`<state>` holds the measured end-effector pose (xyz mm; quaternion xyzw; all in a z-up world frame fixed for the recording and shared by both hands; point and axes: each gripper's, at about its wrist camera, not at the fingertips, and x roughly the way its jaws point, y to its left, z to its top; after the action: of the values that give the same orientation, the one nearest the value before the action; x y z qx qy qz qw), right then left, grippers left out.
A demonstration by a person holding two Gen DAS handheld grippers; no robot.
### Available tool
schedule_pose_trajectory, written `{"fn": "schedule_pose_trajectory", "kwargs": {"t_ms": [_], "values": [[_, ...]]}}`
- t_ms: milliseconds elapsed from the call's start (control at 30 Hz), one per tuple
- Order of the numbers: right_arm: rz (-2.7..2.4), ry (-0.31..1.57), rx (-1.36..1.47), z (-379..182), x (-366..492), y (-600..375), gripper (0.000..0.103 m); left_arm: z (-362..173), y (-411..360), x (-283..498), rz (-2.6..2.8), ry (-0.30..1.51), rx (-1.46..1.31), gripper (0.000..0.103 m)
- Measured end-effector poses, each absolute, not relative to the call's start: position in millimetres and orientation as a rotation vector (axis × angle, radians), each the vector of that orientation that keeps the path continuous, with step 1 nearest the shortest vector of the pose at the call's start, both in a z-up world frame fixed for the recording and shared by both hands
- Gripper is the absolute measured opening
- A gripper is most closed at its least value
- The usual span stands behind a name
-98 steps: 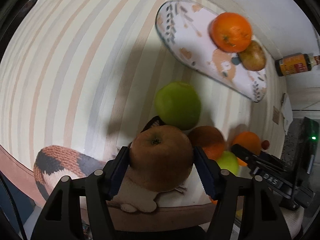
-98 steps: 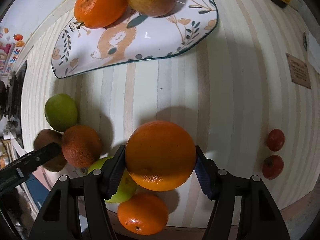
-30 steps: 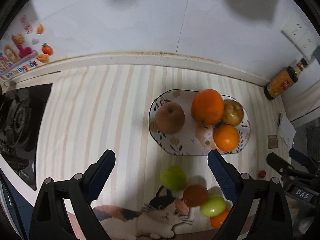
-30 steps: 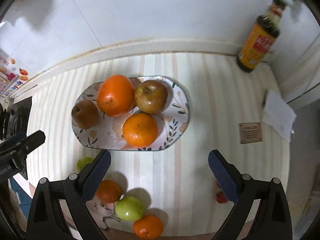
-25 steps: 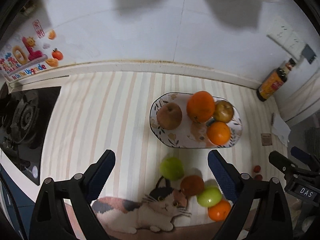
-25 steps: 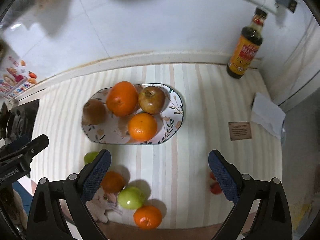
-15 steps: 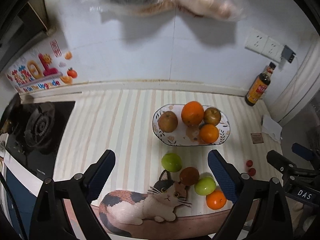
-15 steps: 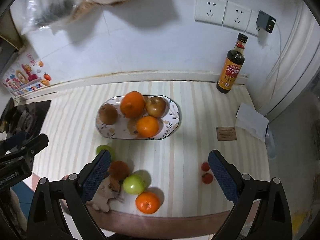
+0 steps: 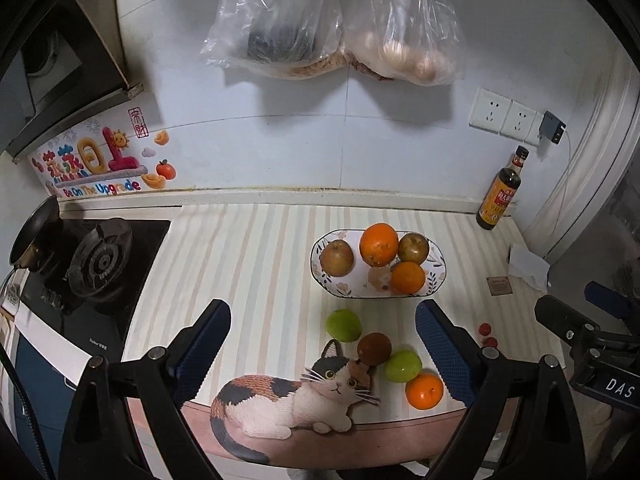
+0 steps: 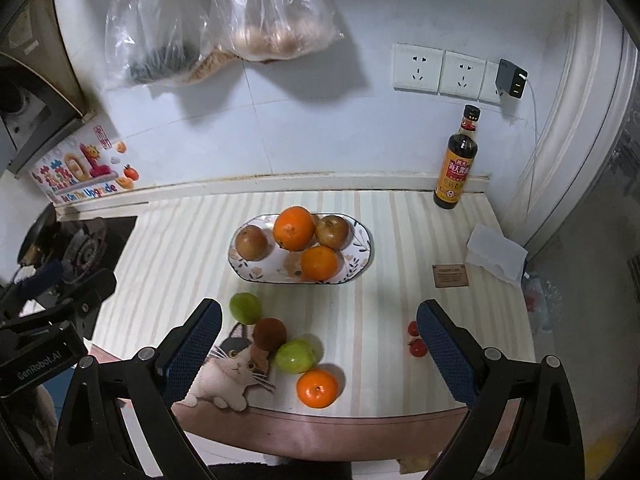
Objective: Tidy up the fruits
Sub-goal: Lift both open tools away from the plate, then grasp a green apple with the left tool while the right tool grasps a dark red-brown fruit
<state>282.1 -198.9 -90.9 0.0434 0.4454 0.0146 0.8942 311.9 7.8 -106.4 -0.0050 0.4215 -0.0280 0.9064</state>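
Your left gripper and right gripper hang high above the counter's near edge, jaws wide apart, empty. Beyond them four loose fruits lie together. Farther back, the plate holds two oranges and two brown apples.

I see a white tiled wall at 12 o'clock with 2 plastic bags hanging on it. Wall sockets sit at 1 o'clock, a colourful sticker at 10 o'clock. A black gas stove lies at 9 o'clock beside the striped counter.
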Motion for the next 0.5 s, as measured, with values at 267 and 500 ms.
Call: {"fn": "schedule_pose_trajectory", "kwargs": {"t_ms": [267,500], "values": [[0.059,0.972,0.166,-114,294,-203,0.1,-130,9,322,-0.032,0.925,-0.014,0.101],[0.132,1.163,0.231,-210,322,-203,0.083,-192,11,345,0.024,1.083,0.027,0.101]]}}
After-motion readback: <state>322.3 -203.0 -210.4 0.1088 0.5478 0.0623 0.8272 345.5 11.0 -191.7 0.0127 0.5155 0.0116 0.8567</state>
